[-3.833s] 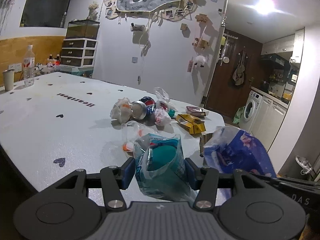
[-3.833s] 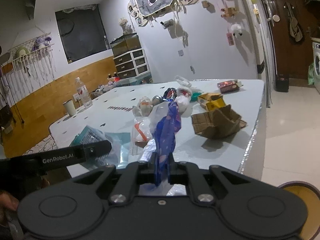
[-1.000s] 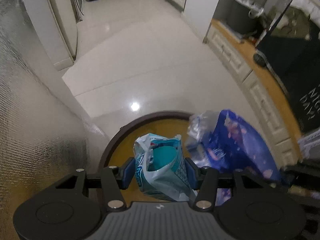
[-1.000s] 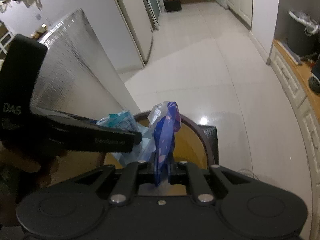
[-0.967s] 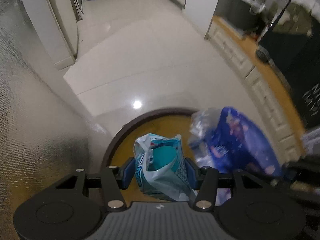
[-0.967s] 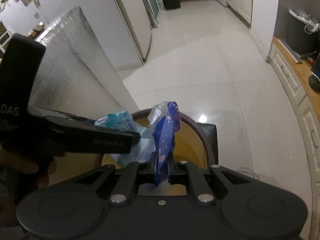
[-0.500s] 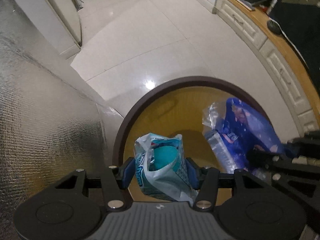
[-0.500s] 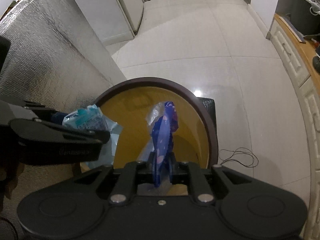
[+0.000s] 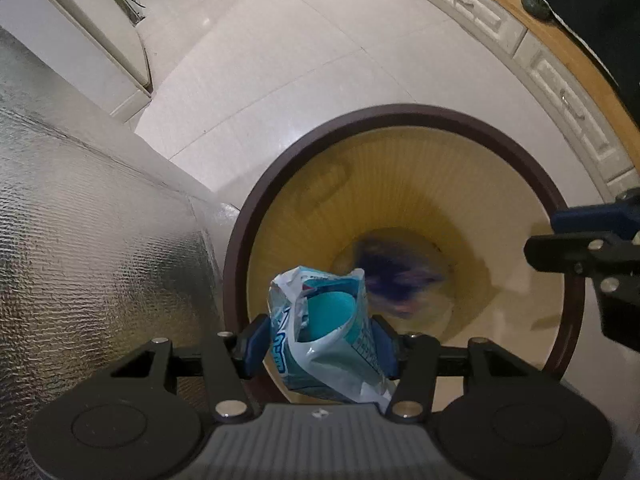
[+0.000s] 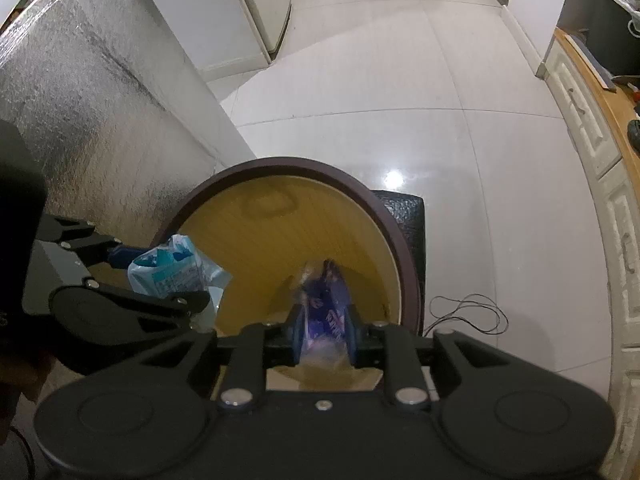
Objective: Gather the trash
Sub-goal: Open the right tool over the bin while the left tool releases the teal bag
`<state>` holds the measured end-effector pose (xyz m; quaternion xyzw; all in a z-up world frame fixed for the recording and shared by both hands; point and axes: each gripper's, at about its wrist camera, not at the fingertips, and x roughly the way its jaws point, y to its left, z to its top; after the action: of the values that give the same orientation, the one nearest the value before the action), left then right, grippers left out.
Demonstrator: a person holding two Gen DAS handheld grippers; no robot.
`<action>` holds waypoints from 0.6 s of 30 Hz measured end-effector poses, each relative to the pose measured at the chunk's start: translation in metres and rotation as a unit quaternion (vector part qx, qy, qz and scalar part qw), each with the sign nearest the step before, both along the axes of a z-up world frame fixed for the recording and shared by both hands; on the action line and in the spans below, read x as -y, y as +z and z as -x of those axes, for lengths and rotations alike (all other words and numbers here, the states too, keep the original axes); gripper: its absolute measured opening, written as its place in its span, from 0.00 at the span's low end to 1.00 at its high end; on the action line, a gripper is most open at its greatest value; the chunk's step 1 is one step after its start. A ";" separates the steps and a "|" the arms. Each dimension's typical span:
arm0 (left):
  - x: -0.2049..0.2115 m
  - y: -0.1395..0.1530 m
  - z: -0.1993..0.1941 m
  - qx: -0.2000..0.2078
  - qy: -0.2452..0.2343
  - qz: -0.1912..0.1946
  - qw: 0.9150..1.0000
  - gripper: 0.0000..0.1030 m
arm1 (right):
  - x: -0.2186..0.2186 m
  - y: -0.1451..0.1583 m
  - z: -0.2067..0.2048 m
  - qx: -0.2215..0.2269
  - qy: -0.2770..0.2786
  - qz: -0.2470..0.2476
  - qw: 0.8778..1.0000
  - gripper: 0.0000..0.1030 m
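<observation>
Drop step: right tongs (image 10: pixel 323 334) parted, blurred dark-blue plastic wrapper (image 9: pixel 398 280) falling into round brown-rimmed yellow bin (image 9: pixel 400 114). Left tongs (image 9: pixel 322 344) clamp crumpled teal-white plastic packet (image 9: pixel 320 336), frame centre-bottom; next, release.

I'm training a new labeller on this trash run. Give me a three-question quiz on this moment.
1. True or false: the left claw is shut on the teal wrapper.
2. Where is the blue wrapper? A) on the floor B) inside the bin C) on the counter
3. Fill in: the right claw is ____.
Key: 1 true; 2 B; 3 open.
</observation>
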<state>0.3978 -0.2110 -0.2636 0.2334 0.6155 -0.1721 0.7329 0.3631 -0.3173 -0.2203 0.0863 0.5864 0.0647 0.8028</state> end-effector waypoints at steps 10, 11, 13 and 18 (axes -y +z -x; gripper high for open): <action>0.006 -0.007 0.003 -0.014 -0.026 0.001 1.000 0.64 | -0.005 0.003 0.009 -0.004 0.030 0.012 0.999 0.29; 0.007 -0.007 0.004 -0.015 -0.028 0.002 0.999 0.70 | -0.006 0.003 0.012 -0.004 0.030 0.012 0.999 0.30; 0.008 -0.007 0.007 -0.011 -0.033 -0.001 0.999 0.78 | -0.005 0.004 0.014 -0.004 0.031 0.016 0.999 0.36; 0.008 -0.006 0.012 -0.007 -0.040 -0.007 0.999 0.84 | -0.003 0.006 0.019 -0.002 0.034 0.024 0.999 0.42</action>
<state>0.3863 -0.2193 -0.2696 0.2618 0.6121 -0.1985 0.7193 0.3437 -0.3146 -0.2139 0.0473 0.5921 0.0782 0.8006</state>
